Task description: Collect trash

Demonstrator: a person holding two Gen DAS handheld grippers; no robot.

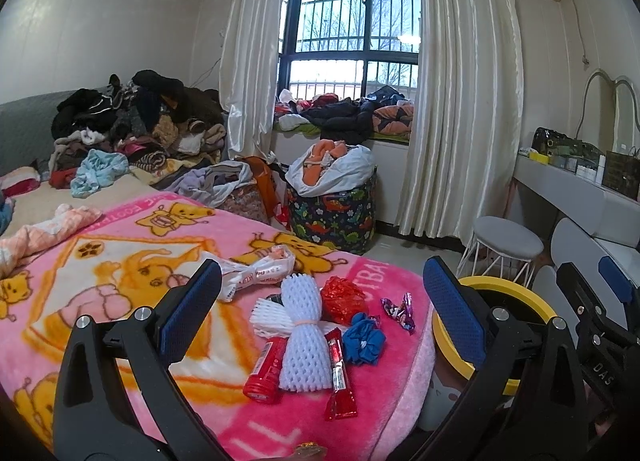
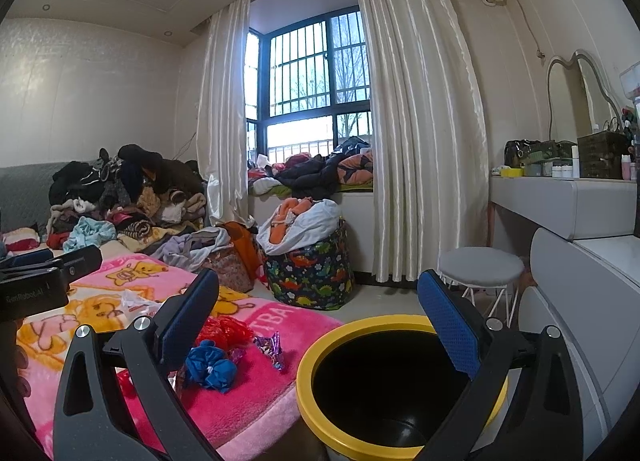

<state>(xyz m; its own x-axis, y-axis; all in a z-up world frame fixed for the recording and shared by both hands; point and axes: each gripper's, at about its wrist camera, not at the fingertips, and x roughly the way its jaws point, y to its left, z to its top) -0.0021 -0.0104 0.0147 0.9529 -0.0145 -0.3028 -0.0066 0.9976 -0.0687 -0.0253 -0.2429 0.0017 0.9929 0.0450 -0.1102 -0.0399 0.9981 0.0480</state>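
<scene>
Trash lies on the pink blanket [image 1: 120, 281]: a white foam net [image 1: 300, 337], a red tube [image 1: 266, 371], a red stick wrapper [image 1: 340, 377], a red crumpled wrapper [image 1: 344, 299], a blue crumpled piece [image 1: 364, 339], a purple candy wrapper [image 1: 400, 307] and a white plastic bag [image 1: 256, 271]. My left gripper [image 1: 320, 309] is open and empty above the pile. My right gripper [image 2: 320, 325] is open and empty over the yellow-rimmed bin [image 2: 384, 393], which stands beside the bed. The blue piece [image 2: 210, 369] and the purple wrapper [image 2: 272, 347] also show in the right wrist view.
A heap of clothes [image 1: 136, 121] covers the far end of the bed. A dinosaur-print basket [image 1: 332, 213] full of laundry stands on the floor by the window. A grey stool [image 2: 480, 267] and a white dressing table [image 2: 568, 201] are to the right.
</scene>
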